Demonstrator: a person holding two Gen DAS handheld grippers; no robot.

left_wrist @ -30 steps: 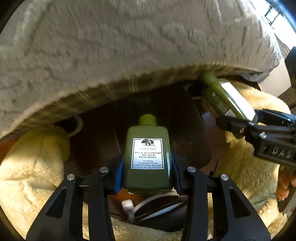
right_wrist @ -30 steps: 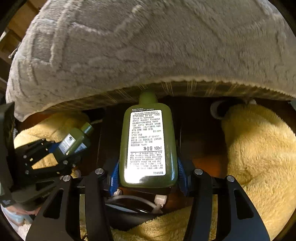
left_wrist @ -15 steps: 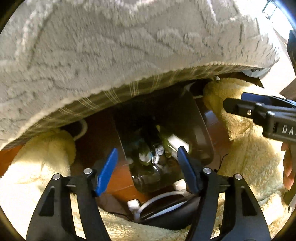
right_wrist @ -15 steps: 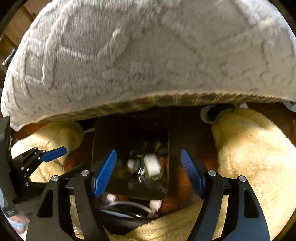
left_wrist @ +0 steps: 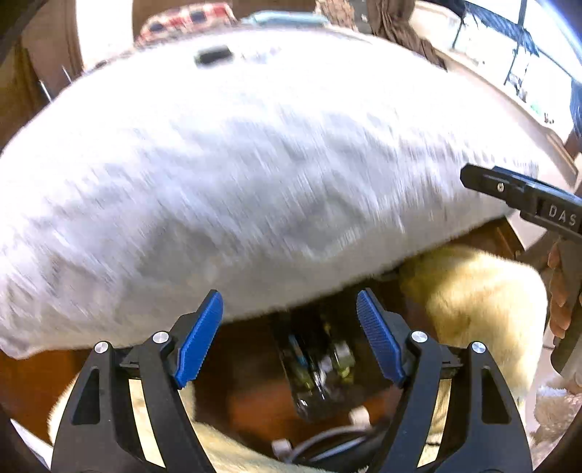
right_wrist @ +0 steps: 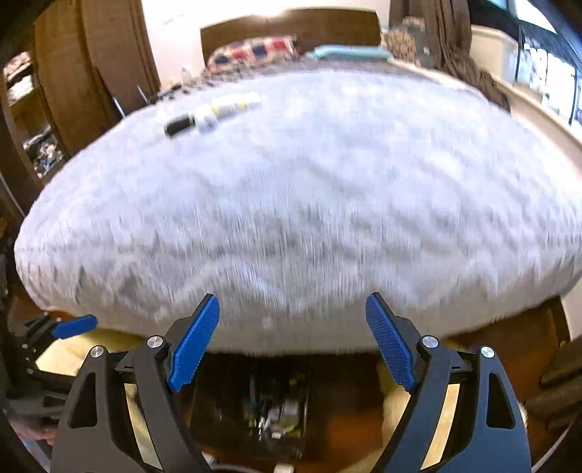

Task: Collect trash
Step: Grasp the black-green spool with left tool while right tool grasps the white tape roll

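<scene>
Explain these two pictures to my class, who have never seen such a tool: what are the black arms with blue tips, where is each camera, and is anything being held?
Each picture comes from a camera on a hand-held gripper, looking along its two fingers. A person holds one in each hand. The left gripper and the right gripper both stand open with nothing between the blue pads; their jaws have just been opening. Below them is a dark bin with small bottles inside, between cream fluffy fabric. Beyond lies a bed with a grey blanket; a few small bottles rest on it. The pictures are blurred.

I note a home bedroom: grey fleece-covered bed (right_wrist: 309, 203), checked pillow (right_wrist: 254, 51) against wooden headboard (right_wrist: 291, 22), wardrobe (right_wrist: 91, 54).
</scene>
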